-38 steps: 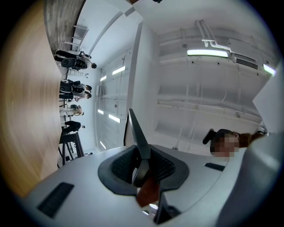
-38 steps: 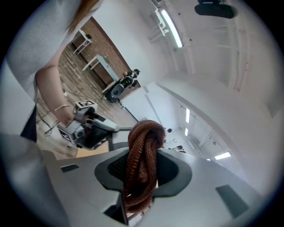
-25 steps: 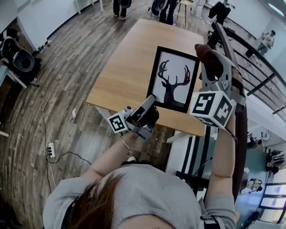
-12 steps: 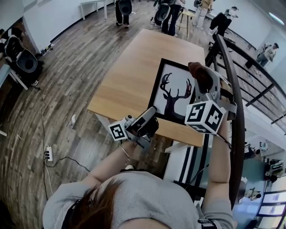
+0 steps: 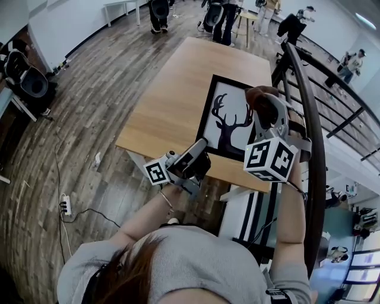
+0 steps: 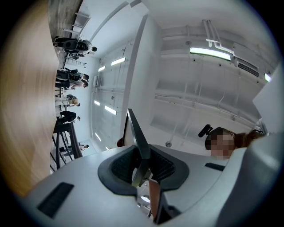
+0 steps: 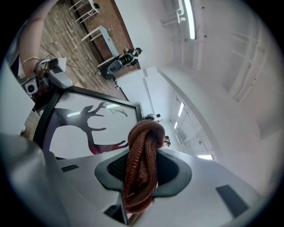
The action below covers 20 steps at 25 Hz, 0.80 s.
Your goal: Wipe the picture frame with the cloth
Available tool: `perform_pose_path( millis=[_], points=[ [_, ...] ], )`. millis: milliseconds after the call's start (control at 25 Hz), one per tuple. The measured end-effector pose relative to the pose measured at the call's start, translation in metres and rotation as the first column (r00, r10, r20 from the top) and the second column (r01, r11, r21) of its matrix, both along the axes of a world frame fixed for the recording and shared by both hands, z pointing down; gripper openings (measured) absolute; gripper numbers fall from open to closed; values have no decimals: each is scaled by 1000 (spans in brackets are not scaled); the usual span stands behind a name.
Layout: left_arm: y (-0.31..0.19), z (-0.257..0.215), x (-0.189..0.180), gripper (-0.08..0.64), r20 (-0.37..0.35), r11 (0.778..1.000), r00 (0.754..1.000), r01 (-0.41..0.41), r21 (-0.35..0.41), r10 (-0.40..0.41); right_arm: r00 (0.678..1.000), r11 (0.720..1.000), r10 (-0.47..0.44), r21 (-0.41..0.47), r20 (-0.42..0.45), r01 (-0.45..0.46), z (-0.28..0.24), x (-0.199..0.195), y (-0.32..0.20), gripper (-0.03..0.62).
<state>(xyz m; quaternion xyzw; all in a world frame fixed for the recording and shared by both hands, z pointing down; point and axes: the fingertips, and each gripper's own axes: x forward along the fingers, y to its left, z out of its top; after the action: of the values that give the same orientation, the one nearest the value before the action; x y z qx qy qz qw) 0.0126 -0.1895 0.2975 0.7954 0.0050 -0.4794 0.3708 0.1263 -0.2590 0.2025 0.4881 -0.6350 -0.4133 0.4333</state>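
The picture frame (image 5: 228, 119), black-edged with a dark deer silhouette on white, stands tilted on the wooden table (image 5: 172, 89). My left gripper (image 5: 200, 151) is shut on the frame's near lower edge, and that thin dark edge (image 6: 136, 142) runs between its jaws in the left gripper view. My right gripper (image 5: 265, 113) is shut on a bunched brown cloth (image 5: 260, 100), held at the frame's right side. In the right gripper view the cloth (image 7: 143, 162) fills the jaws, with the deer picture (image 7: 86, 128) just beyond it. Whether the cloth touches the glass is unclear.
A black metal railing (image 5: 310, 124) runs close along the right of the table. Several people stand at the table's far end (image 5: 221, 13). Dark chairs (image 5: 29, 82) stand at the left and a power strip (image 5: 65, 206) lies on the wood floor.
My right gripper has sunk with the cloth, coming lower beside the frame's right side. The left gripper has kept its hold on the frame's edge without moving.
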Motion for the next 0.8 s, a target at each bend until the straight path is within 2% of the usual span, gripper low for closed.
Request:
perform_pose_path(
  millis=[800],
  points=[
    [-11,8,-18,72,-10,999,999,46,-23,-47,998,991,-69,-111,-3,68,54,-30,36,133]
  ],
)
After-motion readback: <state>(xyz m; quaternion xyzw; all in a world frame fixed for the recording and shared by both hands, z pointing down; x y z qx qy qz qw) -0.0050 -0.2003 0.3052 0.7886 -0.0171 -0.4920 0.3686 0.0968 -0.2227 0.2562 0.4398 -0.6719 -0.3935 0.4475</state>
